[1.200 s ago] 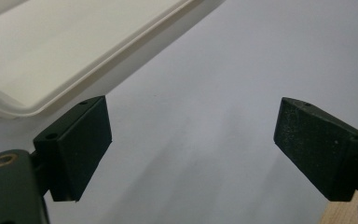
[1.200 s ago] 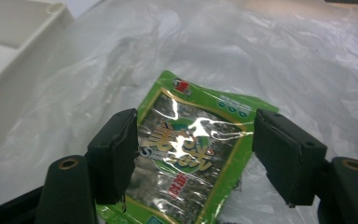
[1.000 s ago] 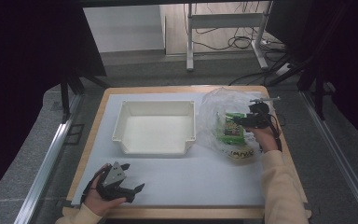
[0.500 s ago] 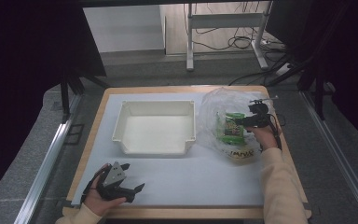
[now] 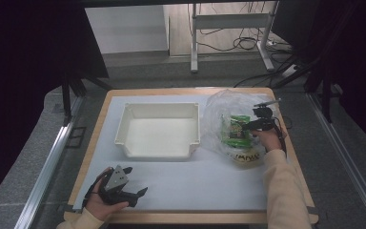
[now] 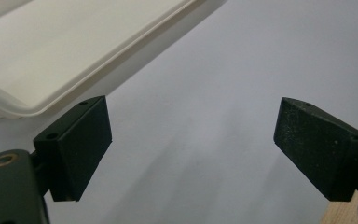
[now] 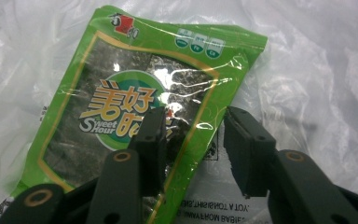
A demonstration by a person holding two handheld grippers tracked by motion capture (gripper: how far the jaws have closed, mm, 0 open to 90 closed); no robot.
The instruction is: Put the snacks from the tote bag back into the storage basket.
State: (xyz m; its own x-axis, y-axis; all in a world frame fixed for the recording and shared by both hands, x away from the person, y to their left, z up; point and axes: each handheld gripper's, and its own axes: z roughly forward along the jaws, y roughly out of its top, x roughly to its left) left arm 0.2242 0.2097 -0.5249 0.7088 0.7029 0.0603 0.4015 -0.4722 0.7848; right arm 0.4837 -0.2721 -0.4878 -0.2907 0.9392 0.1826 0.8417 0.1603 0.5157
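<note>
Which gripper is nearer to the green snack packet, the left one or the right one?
The right gripper. Its jaws stand on either side of the green snack packet edge, over the clear plastic bag. The left gripper is far off at the table's near-left edge, its jaws wide apart.

Your left gripper sits lower left of the high view, jaws spread wide; your right gripper, centre right, has jaws partly parted.

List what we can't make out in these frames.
- Right gripper: its jaws straddle the green snack packet's edge; whether they pinch it can't be told.
- Yellow-labelled item, high view: too small, under the clear plastic bag.
- White bin, left gripper view: cut off by the frame edge.
</note>
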